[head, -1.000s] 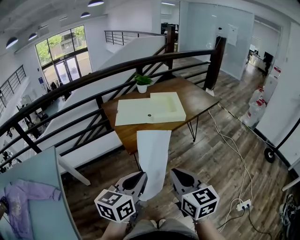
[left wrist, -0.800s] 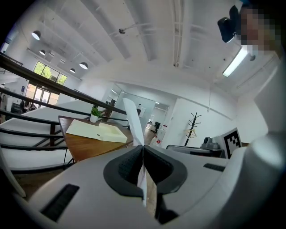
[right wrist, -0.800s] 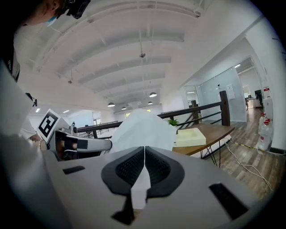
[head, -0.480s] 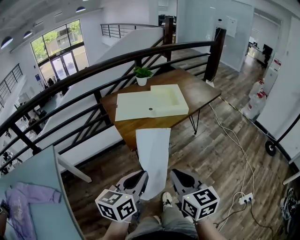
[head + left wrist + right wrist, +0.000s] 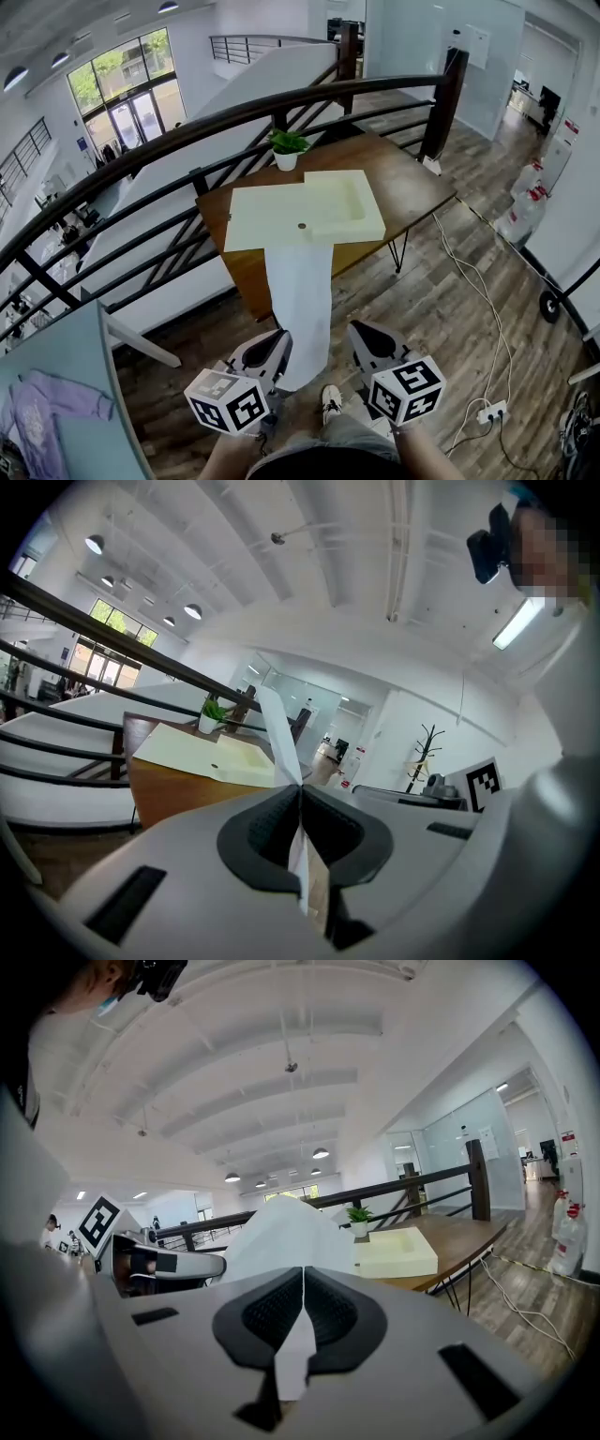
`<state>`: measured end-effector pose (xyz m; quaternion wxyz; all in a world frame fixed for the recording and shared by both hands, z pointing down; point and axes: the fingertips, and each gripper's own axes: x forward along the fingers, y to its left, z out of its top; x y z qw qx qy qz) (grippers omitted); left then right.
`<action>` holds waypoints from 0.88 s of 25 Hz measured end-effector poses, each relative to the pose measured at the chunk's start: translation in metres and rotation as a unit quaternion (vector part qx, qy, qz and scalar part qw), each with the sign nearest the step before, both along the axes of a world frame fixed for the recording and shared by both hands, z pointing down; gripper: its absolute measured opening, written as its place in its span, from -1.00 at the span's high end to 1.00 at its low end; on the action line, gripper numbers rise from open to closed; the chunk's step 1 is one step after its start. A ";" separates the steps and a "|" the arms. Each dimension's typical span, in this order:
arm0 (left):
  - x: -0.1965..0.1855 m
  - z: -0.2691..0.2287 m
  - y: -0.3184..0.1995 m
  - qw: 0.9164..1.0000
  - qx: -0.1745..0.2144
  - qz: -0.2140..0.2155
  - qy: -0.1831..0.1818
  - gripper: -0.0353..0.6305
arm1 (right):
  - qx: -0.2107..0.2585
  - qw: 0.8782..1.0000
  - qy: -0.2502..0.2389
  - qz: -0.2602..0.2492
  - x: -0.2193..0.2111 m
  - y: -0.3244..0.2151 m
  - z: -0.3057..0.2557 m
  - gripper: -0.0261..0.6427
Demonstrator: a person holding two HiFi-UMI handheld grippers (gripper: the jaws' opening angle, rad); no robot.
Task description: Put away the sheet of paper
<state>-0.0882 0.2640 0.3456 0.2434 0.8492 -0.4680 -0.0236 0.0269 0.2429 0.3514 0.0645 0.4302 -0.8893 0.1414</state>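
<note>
Partway through, judging by the layout. Clamped on the near corners of the long white sheet of paper (image 5: 302, 309) with both the left tool (image 5: 300, 791) and the right tool (image 5: 303, 1277), each pair of jaws pressed together on the thin edge in its own view. Stretched through the air from there toward the brown wooden table (image 5: 417, 187), far end reaching the near edge of the open cream-coloured flat box (image 5: 309, 214) lying there, near a small potted green plant (image 5: 287, 148). Not yet laid inside. Left to do, probably: lowering into the box's shallow tray, letting go, perhaps closing the lid. No brand, label or legible writing anywhere; only black-and-white square markers on the tools' cubes.
</note>
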 end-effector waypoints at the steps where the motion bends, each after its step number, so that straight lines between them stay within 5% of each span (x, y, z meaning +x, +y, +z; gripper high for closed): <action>1: 0.002 -0.002 -0.012 1.000 0.003 -0.004 0.000 0.82 | 0.001 1.000 0.000 -0.002 0.003 -0.012 -0.002 0.84; 16: 0.029 -0.007 -0.118 0.998 -0.002 -0.055 0.014 0.82 | -0.021 0.999 -0.008 -0.033 0.044 -0.127 0.003 0.84; 22: 0.031 0.000 -0.139 0.998 -0.013 -0.055 0.006 0.82 | -0.039 0.999 -0.025 -0.002 0.072 -0.159 0.013 0.84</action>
